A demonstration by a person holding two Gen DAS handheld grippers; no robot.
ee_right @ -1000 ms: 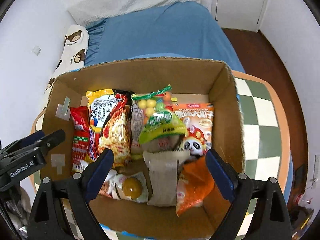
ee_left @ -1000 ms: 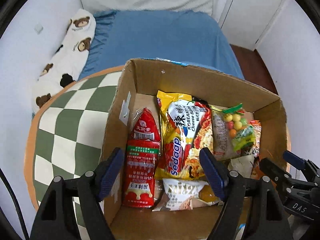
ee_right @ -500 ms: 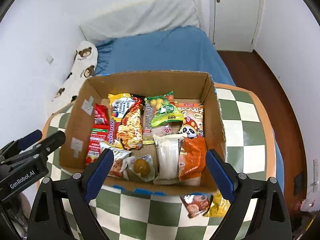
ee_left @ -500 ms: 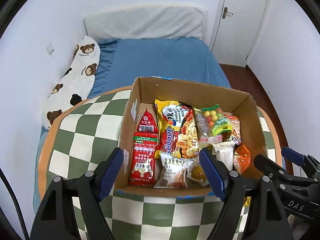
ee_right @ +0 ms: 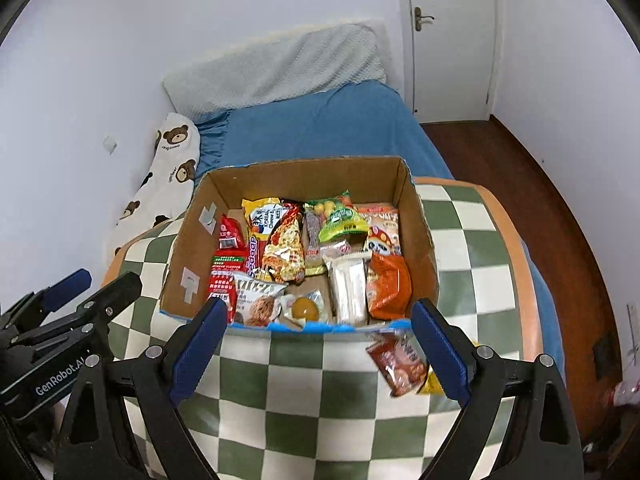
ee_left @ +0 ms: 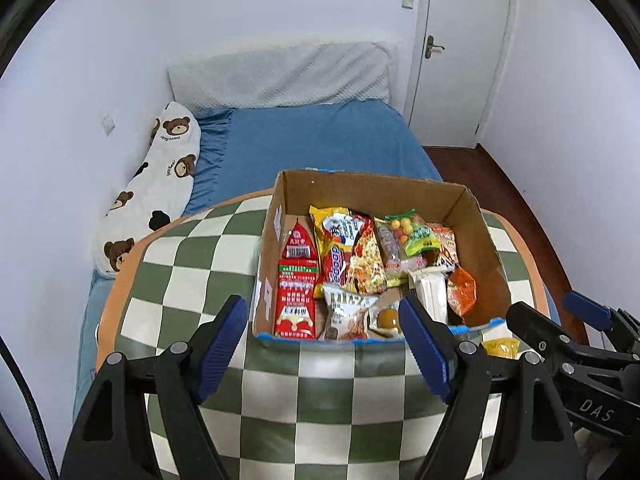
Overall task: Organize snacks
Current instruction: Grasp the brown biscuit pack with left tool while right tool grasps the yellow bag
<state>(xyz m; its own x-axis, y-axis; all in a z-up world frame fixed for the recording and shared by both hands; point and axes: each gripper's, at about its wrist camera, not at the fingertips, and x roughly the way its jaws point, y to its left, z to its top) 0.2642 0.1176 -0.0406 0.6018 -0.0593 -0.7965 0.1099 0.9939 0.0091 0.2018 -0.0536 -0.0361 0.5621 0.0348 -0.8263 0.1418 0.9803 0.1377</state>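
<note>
A cardboard box [ee_left: 486,232] [ee_right: 420,220] stands on a green-and-white checkered table [ee_left: 304,392] [ee_right: 320,400] and holds several snack packets, among them a red packet [ee_left: 296,280] and a noodle packet [ee_right: 280,240]. A reddish snack packet [ee_right: 398,362] and a yellow packet [ee_left: 500,347] lie on the table in front of the box's right corner. My left gripper [ee_left: 324,344] is open and empty, near the box's front edge. My right gripper [ee_right: 318,352] is open and empty, also in front of the box.
A bed with a blue sheet [ee_left: 312,144] and a bear-print pillow [ee_left: 160,184] lies behind the table. A white door [ee_left: 460,48] and dark wood floor [ee_right: 540,208] are at the right. White walls close in on the left.
Both grippers have pulled back and up from over the box. The box now looks smaller, and the table in front of it with two loose packets has come into view.
</note>
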